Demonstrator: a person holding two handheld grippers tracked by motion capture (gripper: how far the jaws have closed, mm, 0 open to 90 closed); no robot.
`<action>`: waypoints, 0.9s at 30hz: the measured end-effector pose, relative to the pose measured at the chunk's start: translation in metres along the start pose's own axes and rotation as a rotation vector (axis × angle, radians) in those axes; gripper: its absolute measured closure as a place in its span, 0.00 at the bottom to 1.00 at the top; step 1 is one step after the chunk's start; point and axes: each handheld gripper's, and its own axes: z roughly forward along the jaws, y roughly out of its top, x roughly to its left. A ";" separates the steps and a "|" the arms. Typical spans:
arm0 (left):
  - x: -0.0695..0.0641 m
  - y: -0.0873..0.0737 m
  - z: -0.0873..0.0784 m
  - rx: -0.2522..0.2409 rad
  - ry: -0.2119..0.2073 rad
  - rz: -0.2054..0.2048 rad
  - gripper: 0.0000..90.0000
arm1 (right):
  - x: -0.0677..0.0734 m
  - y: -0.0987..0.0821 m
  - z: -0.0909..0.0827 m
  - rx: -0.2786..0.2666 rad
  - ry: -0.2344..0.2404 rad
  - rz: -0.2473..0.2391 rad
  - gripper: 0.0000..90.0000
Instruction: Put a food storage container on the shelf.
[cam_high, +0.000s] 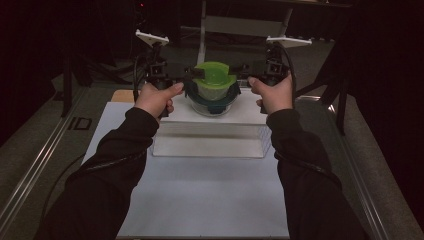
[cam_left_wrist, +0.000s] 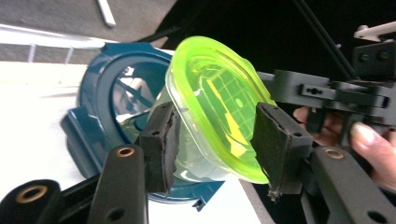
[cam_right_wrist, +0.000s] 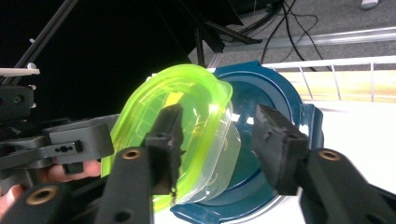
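Dark surroundings frame a grey table (cam_high: 45, 150) with a white sheet (cam_high: 205, 200) spread across its middle. On the far part of the sheet sits a clear rectangular box (cam_high: 210, 137) turned bottom-up, forming a low platform. On top of it stands a clear bowl (cam_high: 212, 102) with a dark blue clip-on lid (cam_high: 192, 92), the lid's window see-through in the gripper views. A smaller clear tub (cam_left_wrist: 196, 163) with a bright green lid (cam_high: 215, 74) is held just above and against the blue lid, tilted on its side.

Both of the person's black-sleeved arms reach in from the bottom of the high view. The left hand (cam_high: 156, 97) holds the left gripper (cam_left_wrist: 215, 142), and its jaws are spread either side of the small tub, the pads (cam_left_wrist: 163, 149) close to the tub's wall and the green rim; whether they press it I cannot tell. The right hand (cam_high: 272, 92) holds the right gripper (cam_right_wrist: 217, 140), its jaws standing apart, one pad in front of the green lid and the other in front of the blue lid, with a clear gap between them
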 end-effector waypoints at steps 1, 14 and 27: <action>0.000 0.000 -0.001 0.000 -0.007 0.001 0.53 | 0.001 0.000 -0.001 -0.002 -0.004 -0.005 0.55; -0.001 -0.013 -0.024 -0.061 0.031 0.076 0.44 | 0.031 -0.024 -0.032 -0.048 0.106 -0.120 0.61; 0.002 -0.075 -0.053 -0.113 0.065 0.211 0.42 | 0.021 -0.078 -0.003 0.065 0.129 -0.175 0.94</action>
